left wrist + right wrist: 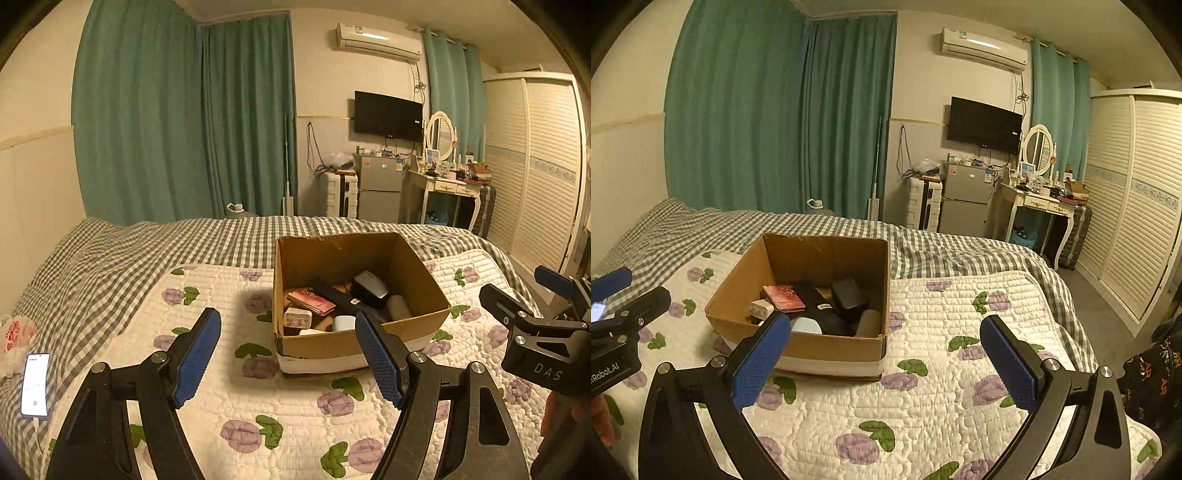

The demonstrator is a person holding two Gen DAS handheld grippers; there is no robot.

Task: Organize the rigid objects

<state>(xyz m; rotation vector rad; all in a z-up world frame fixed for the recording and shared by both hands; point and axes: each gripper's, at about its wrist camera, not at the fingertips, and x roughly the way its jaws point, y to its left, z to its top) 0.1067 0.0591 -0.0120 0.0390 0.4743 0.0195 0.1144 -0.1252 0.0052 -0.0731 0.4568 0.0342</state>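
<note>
An open cardboard box (417, 328) (738, 295) sits on the quilted floral blanket. Inside lie a pink patterned case (311, 301) (783, 297), a white charger block (297, 318) (760, 308), a dark boxy device (370, 288) (849, 293), a white rounded case (343, 323) (807, 325) and a pale cylinder (398, 307) (868, 322). My left gripper (288, 363) hovers open just in front of the box, nothing between its blue pads. My right gripper (882, 360) is open too, at the box's near right corner, empty. Each gripper shows at the edge of the other's view.
A lit phone (35, 384) on a cable lies on the checked bedspread (110, 258) at the left. Beyond the bed stand a small fridge (380, 188), a white dressing table (447, 188), a wardrobe (535, 166) and green curtains (184, 110).
</note>
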